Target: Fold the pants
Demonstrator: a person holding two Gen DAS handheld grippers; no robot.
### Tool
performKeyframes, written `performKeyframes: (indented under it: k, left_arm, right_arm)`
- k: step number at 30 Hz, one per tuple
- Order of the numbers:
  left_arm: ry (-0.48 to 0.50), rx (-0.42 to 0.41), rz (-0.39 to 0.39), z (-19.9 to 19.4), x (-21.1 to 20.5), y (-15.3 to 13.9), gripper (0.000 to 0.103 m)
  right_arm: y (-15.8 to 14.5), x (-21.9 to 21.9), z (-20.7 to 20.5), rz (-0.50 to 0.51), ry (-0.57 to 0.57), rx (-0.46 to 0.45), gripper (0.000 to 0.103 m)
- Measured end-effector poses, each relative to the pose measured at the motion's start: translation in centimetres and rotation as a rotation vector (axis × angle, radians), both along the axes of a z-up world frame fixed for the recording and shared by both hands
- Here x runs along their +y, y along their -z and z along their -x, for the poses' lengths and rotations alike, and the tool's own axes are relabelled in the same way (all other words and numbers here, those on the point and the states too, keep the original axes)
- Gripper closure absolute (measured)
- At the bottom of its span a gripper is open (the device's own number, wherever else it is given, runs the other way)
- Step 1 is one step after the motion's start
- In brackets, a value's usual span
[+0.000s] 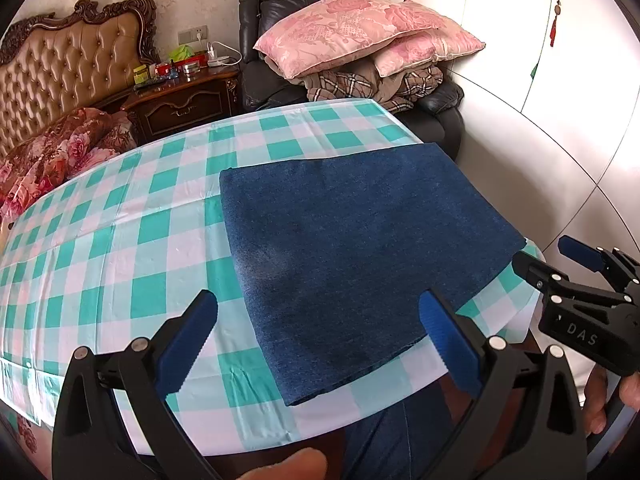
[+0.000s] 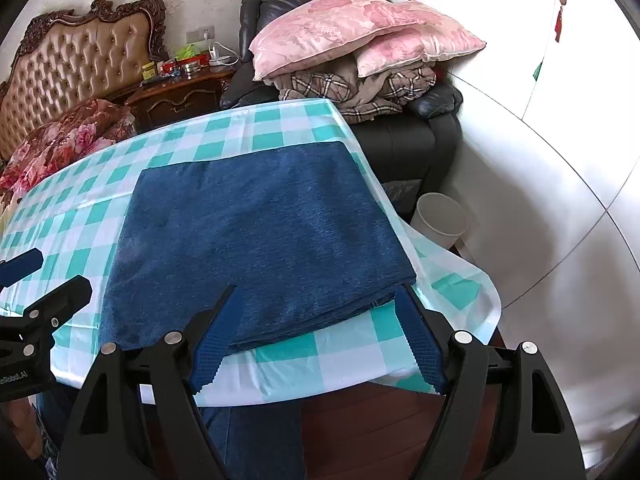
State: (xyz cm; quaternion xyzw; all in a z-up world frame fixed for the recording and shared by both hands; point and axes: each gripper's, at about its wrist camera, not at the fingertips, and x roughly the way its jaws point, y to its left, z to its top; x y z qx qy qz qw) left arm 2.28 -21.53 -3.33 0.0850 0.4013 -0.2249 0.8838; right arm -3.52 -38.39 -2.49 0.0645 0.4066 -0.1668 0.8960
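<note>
Pants [image 2: 256,240] folded flat on checked cloth [image 1: 120,240]; fold seemingly finished.
Left gripper [image 1: 316,336] and right gripper [image 2: 316,336] wide open, empty; next, probably only smoothing or withdrawing.

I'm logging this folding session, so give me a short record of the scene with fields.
garment: blue pants, folded into a flat rectangle
surface: table under a teal-and-white checked tablecloth
garment position: near the table's right front corner
left claw: open, empty, above the near edge of the pants
right claw: open, empty, at the pants' near right corner
behind: pink pillows on a black armchair
</note>
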Motion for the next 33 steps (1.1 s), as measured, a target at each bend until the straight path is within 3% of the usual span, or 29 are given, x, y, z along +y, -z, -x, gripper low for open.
performKeyframes:
  k: [33]
  left_arm:
    - [0.006, -0.001, -0.002, -0.15, -0.28, 0.15, 0.002]
  right_arm:
    - [0.86, -0.31, -0.13, -0.001, 0.003, 0.003, 0.029]
